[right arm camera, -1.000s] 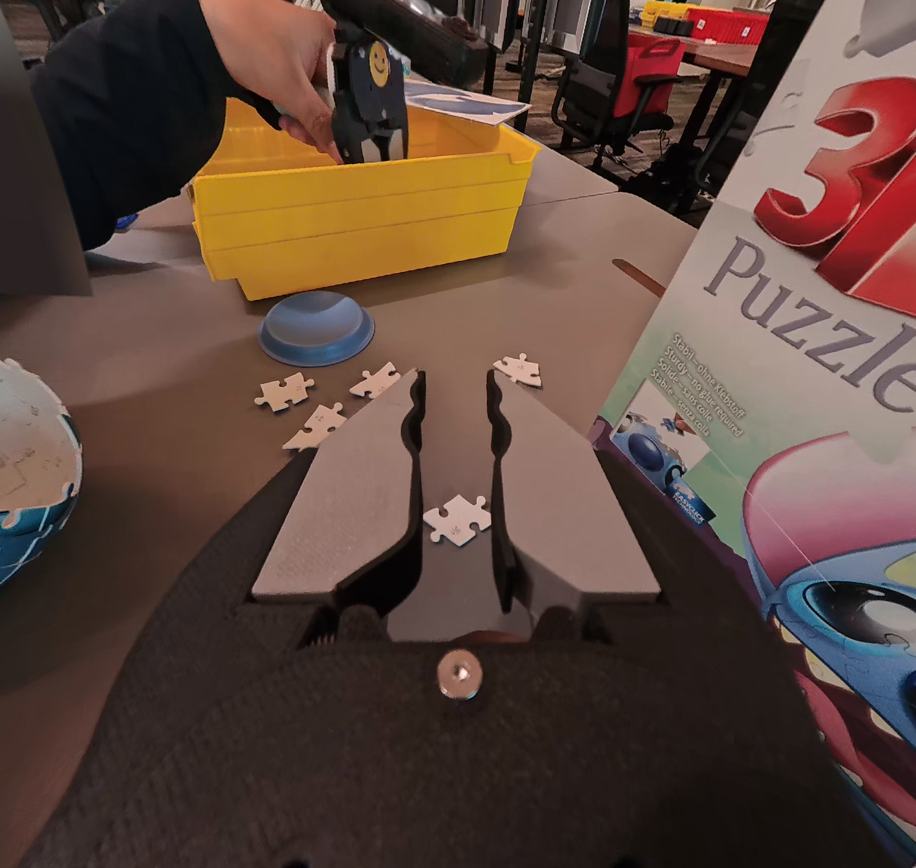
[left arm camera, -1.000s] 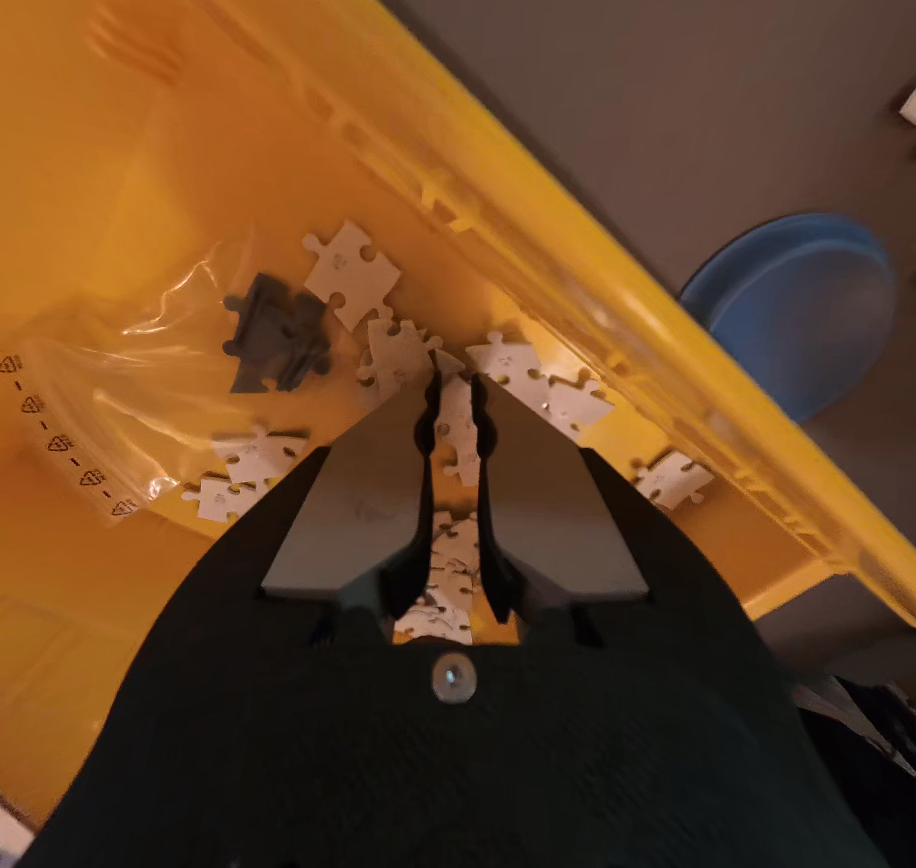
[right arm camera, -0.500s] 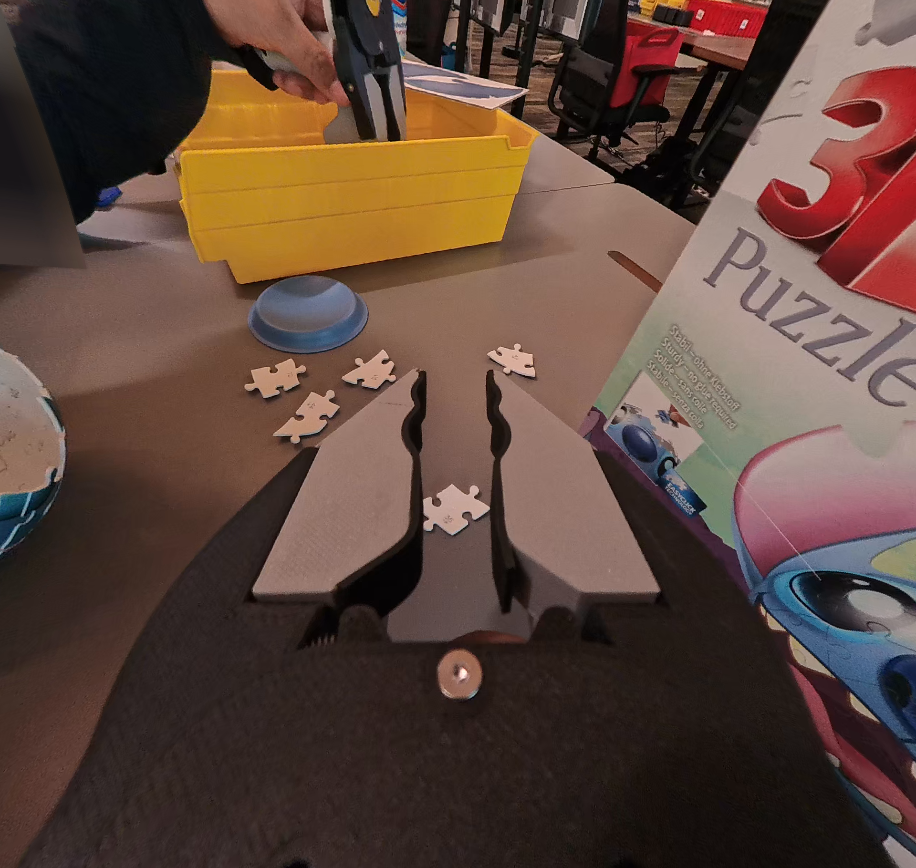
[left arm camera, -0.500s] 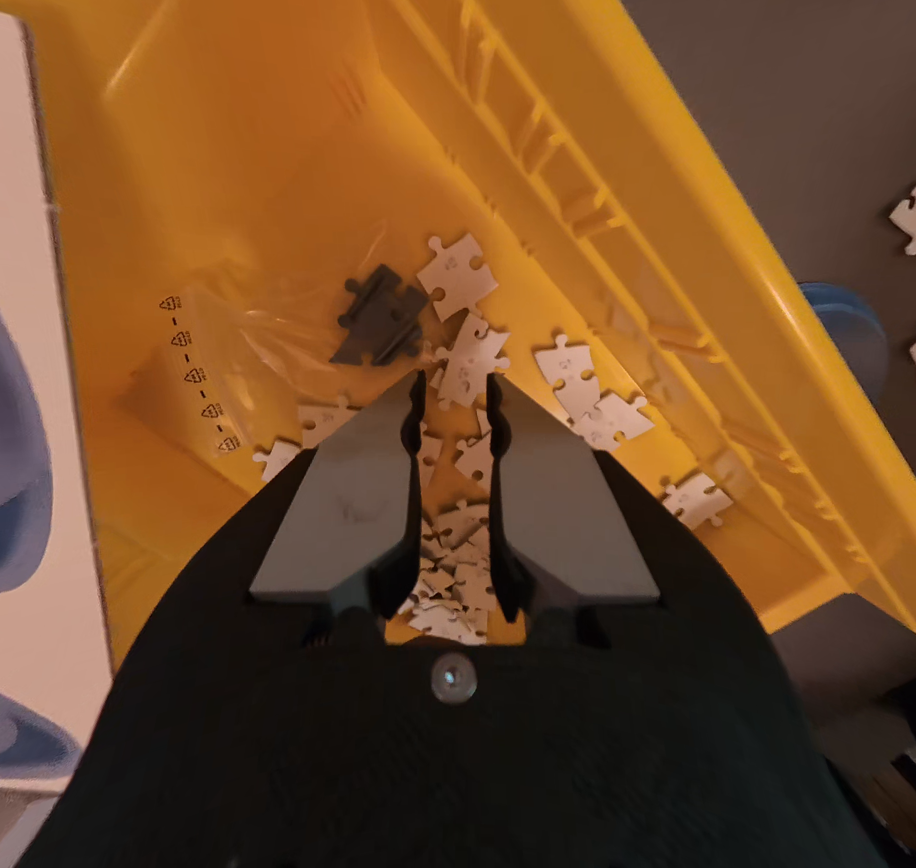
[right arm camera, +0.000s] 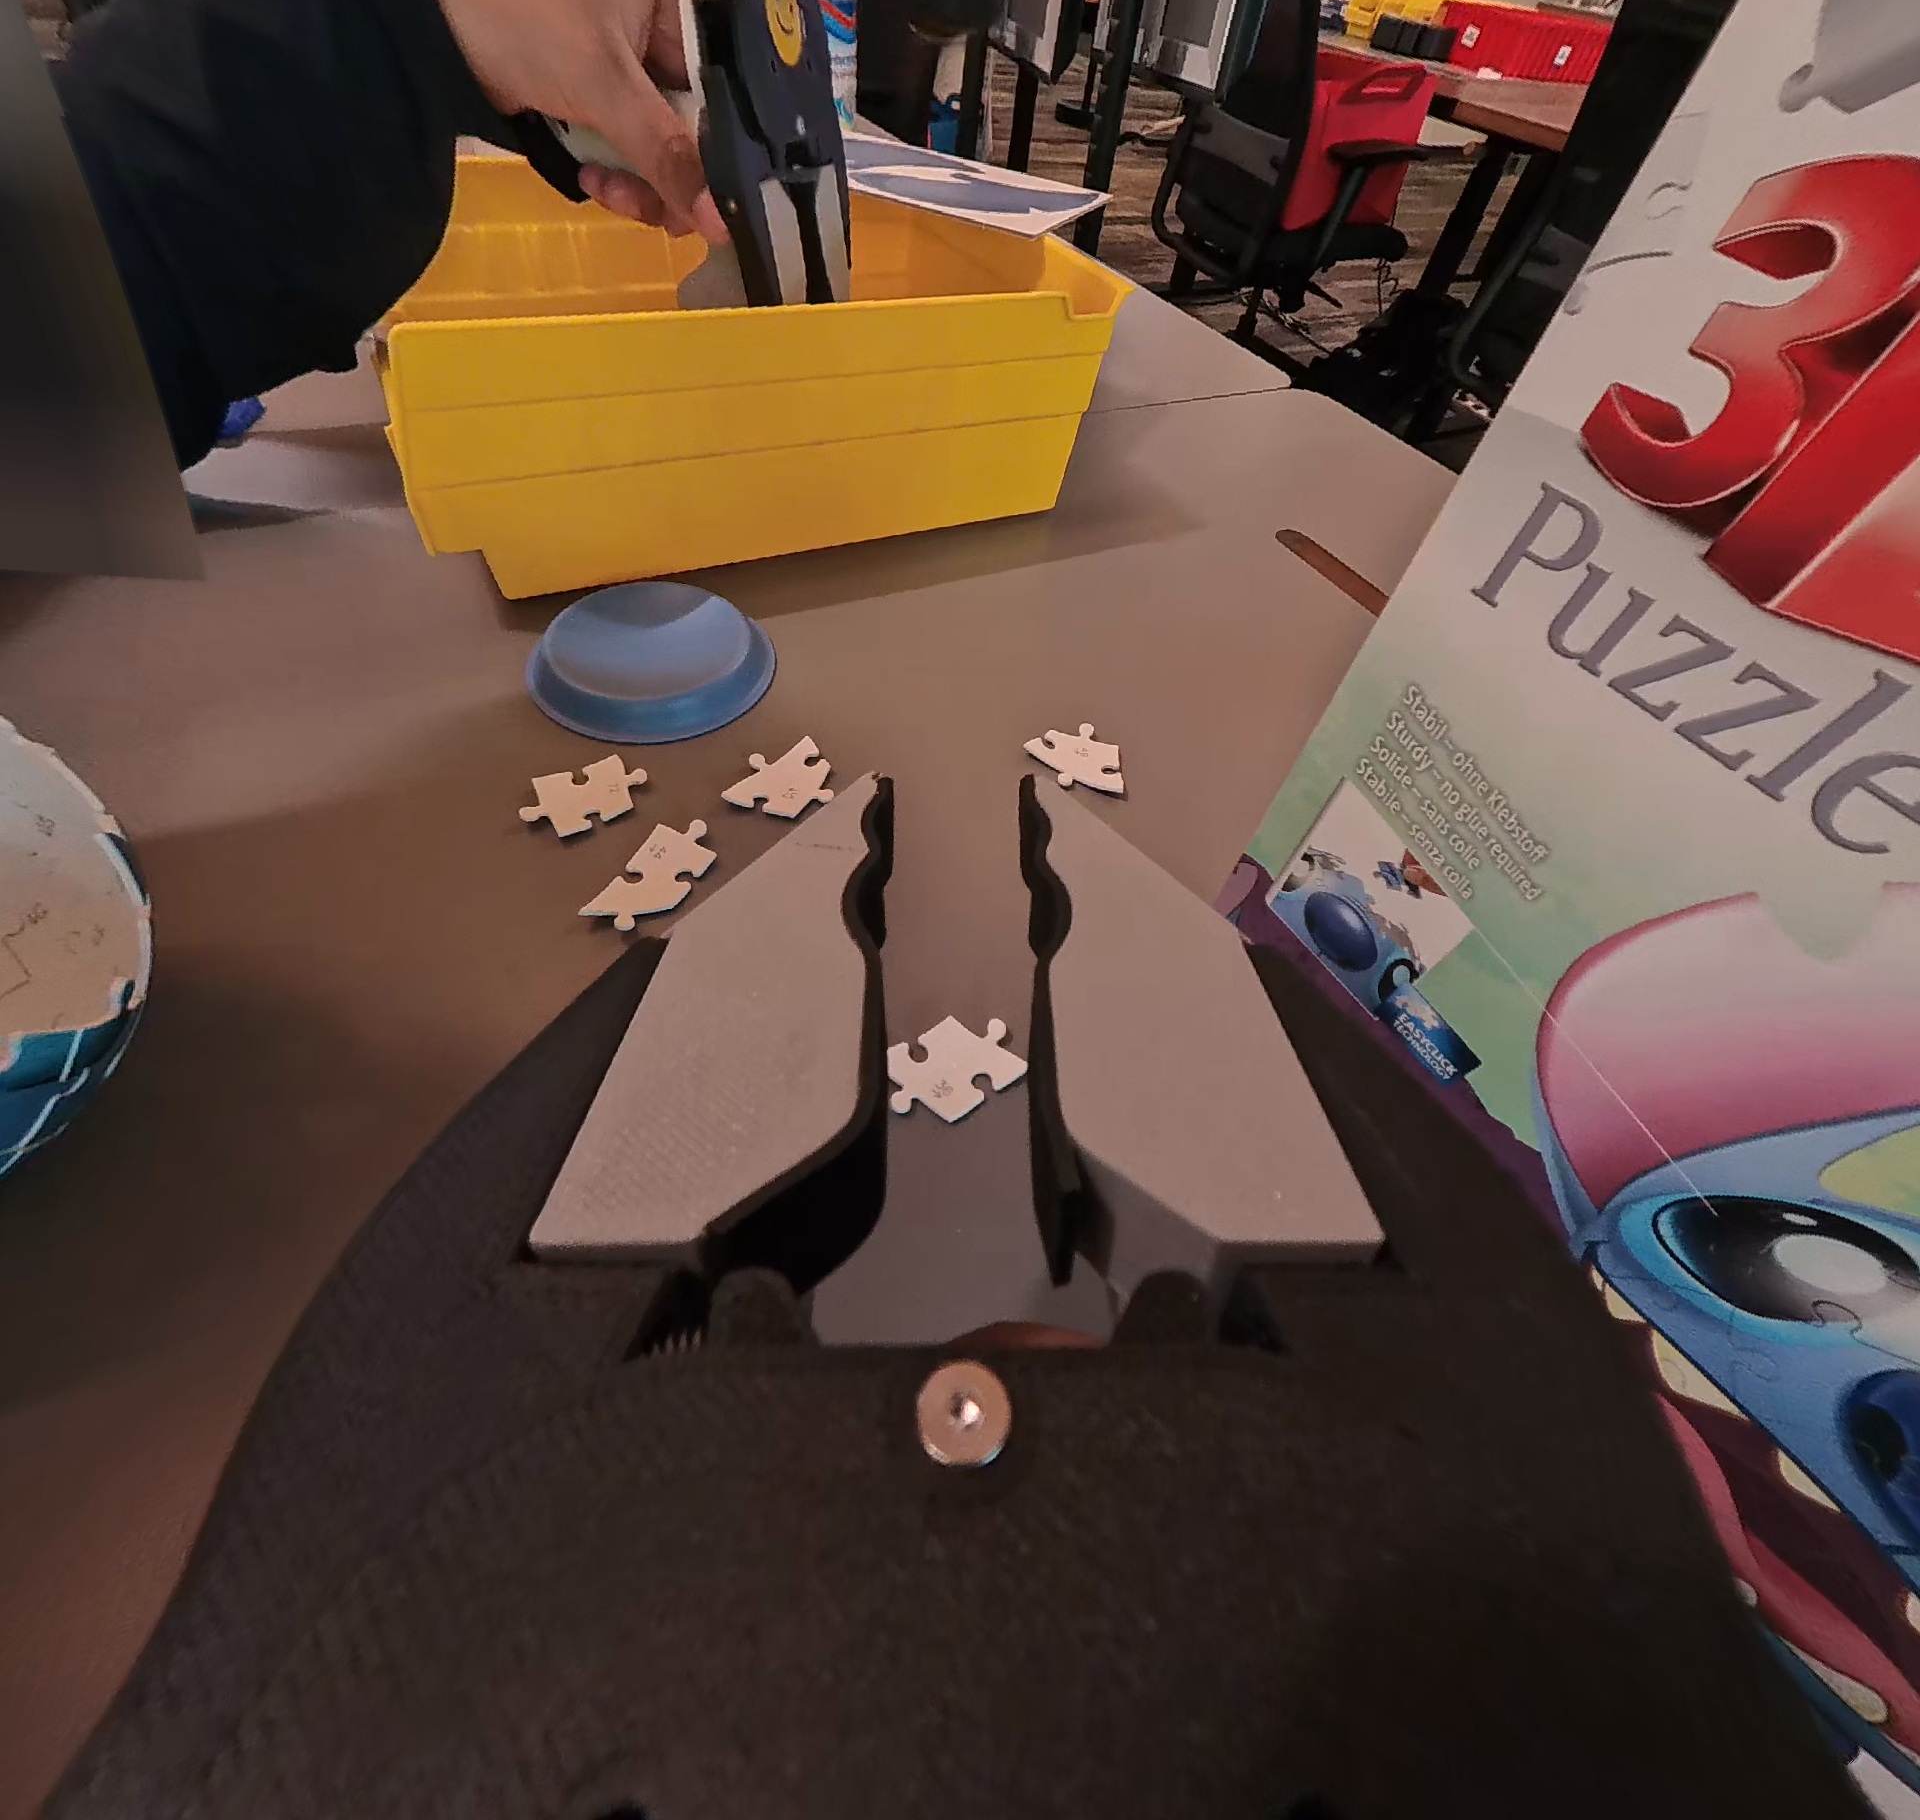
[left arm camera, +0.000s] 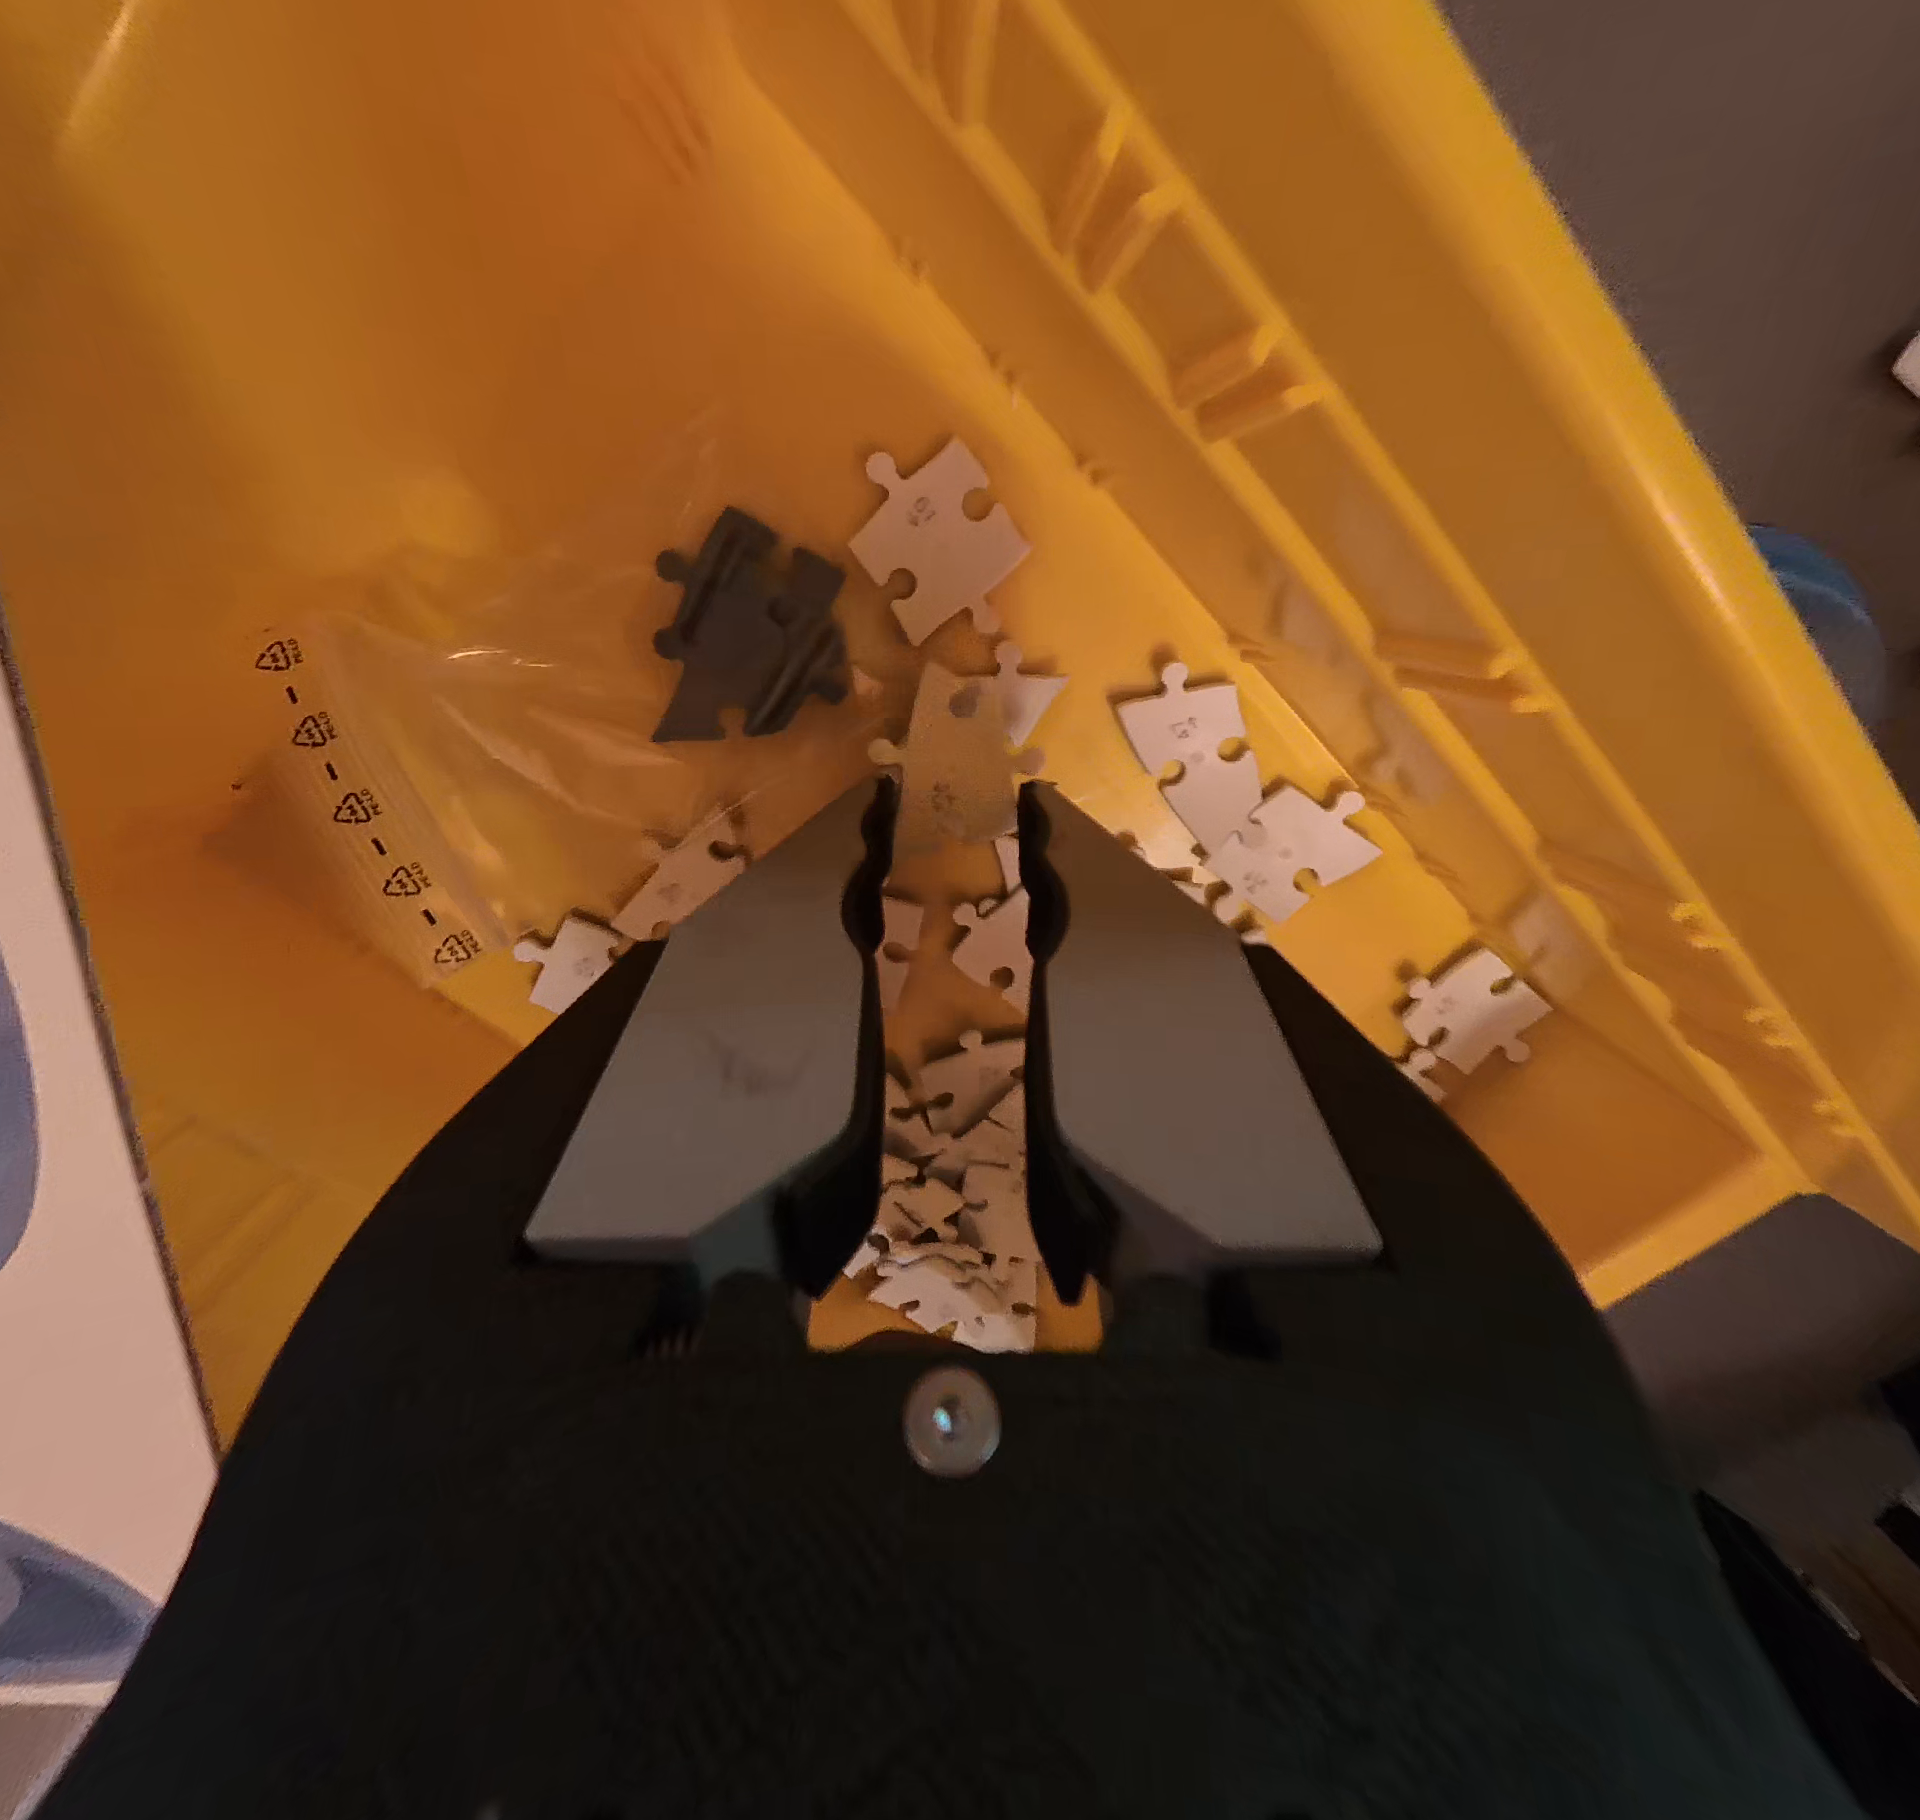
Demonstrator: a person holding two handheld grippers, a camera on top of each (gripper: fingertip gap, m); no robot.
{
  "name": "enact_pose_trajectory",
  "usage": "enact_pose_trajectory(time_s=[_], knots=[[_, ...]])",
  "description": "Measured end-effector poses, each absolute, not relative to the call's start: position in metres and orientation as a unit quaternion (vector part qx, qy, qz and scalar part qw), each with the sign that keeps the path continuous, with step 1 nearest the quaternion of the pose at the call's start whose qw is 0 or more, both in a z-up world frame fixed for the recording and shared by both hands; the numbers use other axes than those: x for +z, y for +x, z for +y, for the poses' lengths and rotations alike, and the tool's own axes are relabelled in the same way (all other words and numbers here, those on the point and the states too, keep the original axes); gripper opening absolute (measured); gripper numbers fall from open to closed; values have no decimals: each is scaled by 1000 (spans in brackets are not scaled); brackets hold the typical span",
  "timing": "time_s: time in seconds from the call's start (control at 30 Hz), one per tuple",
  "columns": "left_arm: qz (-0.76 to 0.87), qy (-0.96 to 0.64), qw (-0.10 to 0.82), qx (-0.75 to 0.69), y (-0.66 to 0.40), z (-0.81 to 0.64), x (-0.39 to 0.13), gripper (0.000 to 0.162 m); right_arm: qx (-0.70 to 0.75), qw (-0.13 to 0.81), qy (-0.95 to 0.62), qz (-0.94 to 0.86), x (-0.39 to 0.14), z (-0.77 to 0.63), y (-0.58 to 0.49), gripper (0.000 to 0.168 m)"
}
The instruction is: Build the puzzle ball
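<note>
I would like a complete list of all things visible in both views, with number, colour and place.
bin: one, yellow, far on table.
bag: one, clear, in bin.
bin pieces: many, white, bin floor.
dark pieces: about two, grey, by bag.
stand: one, blue, before bin.
table pieces: five, white, near stand.
puzzle ball: one, white-blue, left edge.
puzzle box: one, colourful, right.
left claw: black-grey, in bin, grip unclear.
right claw: black-grey, open, over table.
hand: one, holding left claw.
</note>
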State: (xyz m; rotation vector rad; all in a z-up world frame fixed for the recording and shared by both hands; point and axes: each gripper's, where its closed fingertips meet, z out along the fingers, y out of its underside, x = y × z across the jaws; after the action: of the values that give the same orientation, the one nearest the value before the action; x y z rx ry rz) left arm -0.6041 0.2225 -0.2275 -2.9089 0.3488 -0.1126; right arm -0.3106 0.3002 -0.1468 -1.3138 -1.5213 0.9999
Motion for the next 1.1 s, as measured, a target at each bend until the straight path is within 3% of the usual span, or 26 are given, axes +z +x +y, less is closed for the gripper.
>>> enact_pose_trajectory(time_s=[0.57,0.7,1.1], knots=[[100,-993,62,-31,-621,208,-242,21,401,434,-526,-611,-146,299,-310,21],[96,-988,109,-47,-614,218,-224,22,402,434,-526,-611,-146,300,-310,21],[187,-976,89,-67,-567,208,-218,23,399,434,-528,-611,-147,300,-311,21]])
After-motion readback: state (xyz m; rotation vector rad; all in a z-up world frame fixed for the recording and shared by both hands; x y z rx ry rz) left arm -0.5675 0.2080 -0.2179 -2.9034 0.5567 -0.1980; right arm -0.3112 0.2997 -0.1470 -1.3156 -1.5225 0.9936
